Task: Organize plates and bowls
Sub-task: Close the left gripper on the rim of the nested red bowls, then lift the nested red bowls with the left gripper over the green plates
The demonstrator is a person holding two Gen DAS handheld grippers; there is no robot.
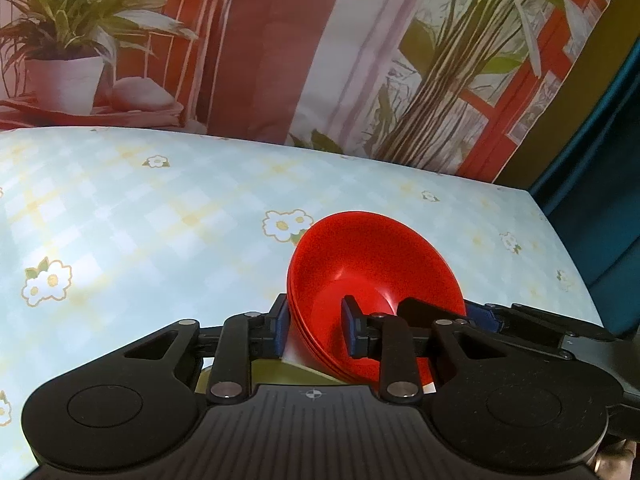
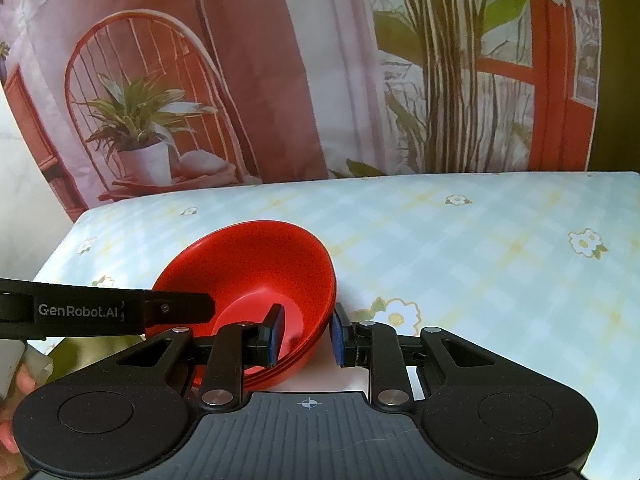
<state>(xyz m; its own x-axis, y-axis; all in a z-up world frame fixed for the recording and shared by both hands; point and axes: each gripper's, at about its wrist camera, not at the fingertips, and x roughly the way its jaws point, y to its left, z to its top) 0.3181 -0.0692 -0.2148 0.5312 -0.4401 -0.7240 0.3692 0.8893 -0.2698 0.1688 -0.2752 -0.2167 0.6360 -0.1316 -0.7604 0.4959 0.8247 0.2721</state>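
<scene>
A stack of several nested red bowls (image 1: 372, 264) (image 2: 256, 264) is tilted over the flowered tablecloth (image 1: 160, 216) (image 2: 480, 248). My left gripper (image 1: 316, 330) is shut on the stack's left wall, with one blue pad outside and one inside. My right gripper (image 2: 308, 334) is shut on the opposite wall in the same way. The right gripper's fingers (image 1: 480, 316) show past the bowls in the left wrist view. In the right wrist view the left gripper's black arm (image 2: 120, 310) crosses in from the left.
Something olive-green (image 1: 276, 372) and white (image 2: 348, 380) lies under the bowls, mostly hidden. A hand (image 2: 16, 388) shows at the left edge. A printed backdrop (image 2: 280, 80) hangs behind the table; the table's edges are at the far right (image 1: 560, 232) and far left (image 2: 68, 240).
</scene>
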